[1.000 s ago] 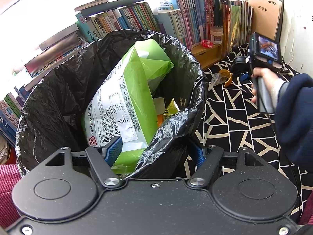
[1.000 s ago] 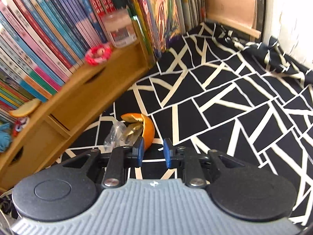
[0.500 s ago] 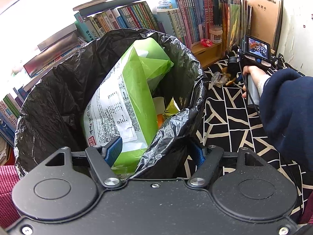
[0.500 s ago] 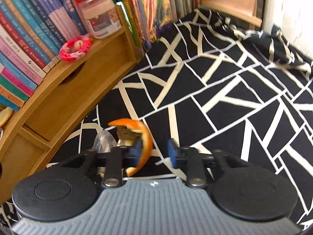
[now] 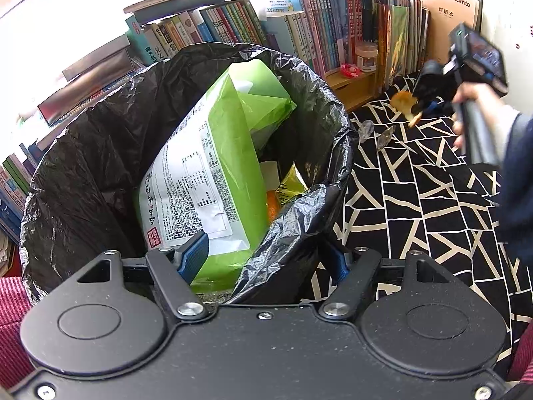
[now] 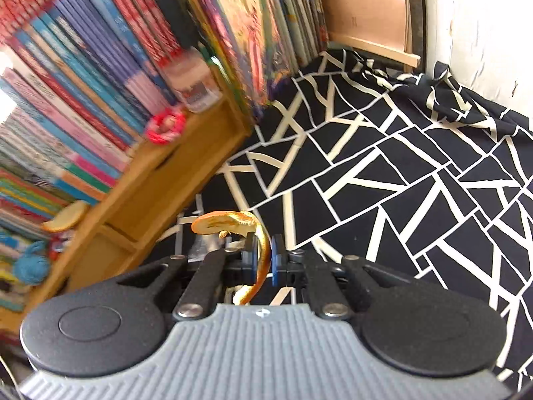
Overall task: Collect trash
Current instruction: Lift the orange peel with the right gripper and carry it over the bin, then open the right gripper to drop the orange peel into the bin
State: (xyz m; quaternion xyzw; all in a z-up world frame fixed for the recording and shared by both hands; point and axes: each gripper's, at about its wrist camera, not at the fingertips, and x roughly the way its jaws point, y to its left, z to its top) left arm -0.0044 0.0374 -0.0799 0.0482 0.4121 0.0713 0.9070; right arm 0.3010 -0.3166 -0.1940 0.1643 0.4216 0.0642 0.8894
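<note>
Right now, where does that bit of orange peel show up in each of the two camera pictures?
Left wrist view: the orange peel is small and far off at upper right, pinched in the right hand-held gripper above the black-and-white cloth.
Right wrist view: the orange peel is low at centre, clamped between the blue pads.
Shared landmark: the pink ring on the wooden shelf.

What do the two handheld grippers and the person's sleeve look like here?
Left gripper: matte black body, two round discs, silver screws, blue pads. Right gripper: same black frame and blue pads, plus a ribbed grey cover; it carries a small screen. The sleeve is dark navy over a white cuff.
</note>
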